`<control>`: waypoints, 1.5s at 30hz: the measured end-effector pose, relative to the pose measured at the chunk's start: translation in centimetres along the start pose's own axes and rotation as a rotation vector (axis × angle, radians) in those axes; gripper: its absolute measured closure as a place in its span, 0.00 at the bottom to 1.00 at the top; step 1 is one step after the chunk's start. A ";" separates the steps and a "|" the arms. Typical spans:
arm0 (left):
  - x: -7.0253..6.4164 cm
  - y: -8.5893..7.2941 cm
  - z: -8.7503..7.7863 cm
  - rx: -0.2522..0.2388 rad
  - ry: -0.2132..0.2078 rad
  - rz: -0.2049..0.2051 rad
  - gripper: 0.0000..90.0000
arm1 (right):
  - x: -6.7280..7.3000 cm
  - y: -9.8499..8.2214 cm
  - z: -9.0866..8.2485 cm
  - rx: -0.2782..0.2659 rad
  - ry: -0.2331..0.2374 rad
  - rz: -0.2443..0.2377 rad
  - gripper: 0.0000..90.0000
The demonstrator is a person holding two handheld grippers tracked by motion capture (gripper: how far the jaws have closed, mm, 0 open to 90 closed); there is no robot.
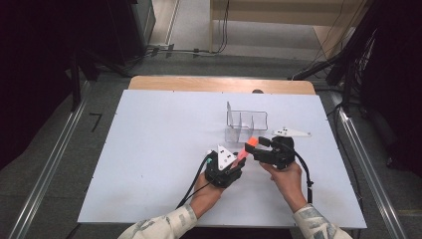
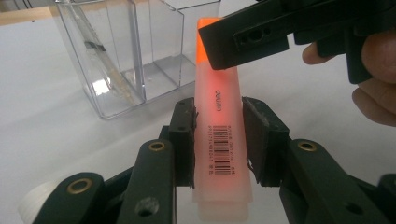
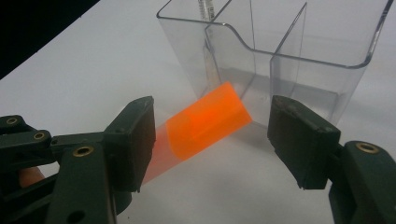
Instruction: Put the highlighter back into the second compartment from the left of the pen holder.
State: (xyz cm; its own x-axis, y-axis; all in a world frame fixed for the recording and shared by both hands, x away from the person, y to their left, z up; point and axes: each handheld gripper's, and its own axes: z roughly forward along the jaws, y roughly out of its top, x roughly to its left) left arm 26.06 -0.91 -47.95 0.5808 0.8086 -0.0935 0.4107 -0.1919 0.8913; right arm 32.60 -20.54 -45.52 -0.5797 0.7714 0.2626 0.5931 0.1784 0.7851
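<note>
An orange highlighter with a bright orange cap sticks up at a slant from my left gripper. In the left gripper view the pads press on both sides of its pale barrel, just beside the barcode. My right gripper comes in from the right, level with the cap. In the right gripper view my right gripper stands open with the cap between its jaws. The left jaw is close to the barrel and the right jaw is well clear of the cap.
A clear plastic organiser with several compartments stands just beyond the grippers; a slim pen leans in its left compartment. A white flat tool lies on the white table to the organiser's right.
</note>
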 end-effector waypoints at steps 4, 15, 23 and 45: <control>0.0 0.0 0.0 -0.002 0.001 -0.002 0.74 | 0.1 0.0 0.3 0.000 0.018 0.017 0.34; 0.1 0.0 -0.1 -0.009 0.005 -0.009 0.74 | -0.1 0.0 0.6 0.006 0.075 0.064 0.38; 0.1 0.0 -0.1 -0.006 0.009 -0.009 0.73 | -0.5 0.0 0.6 0.006 0.119 0.121 0.46; 0.2 -0.5 0.4 0.015 0.016 -0.015 0.73 | -1.3 0.0 0.5 -0.030 0.294 0.312 0.79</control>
State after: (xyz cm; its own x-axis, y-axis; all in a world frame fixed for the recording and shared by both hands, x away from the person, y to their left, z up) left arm 26.23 -0.89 -48.55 0.5631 0.8204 -0.0993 0.4297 -0.1881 0.8832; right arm 33.66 -21.18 -46.12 -0.5124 0.5778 0.6352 0.7513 -0.0565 0.6575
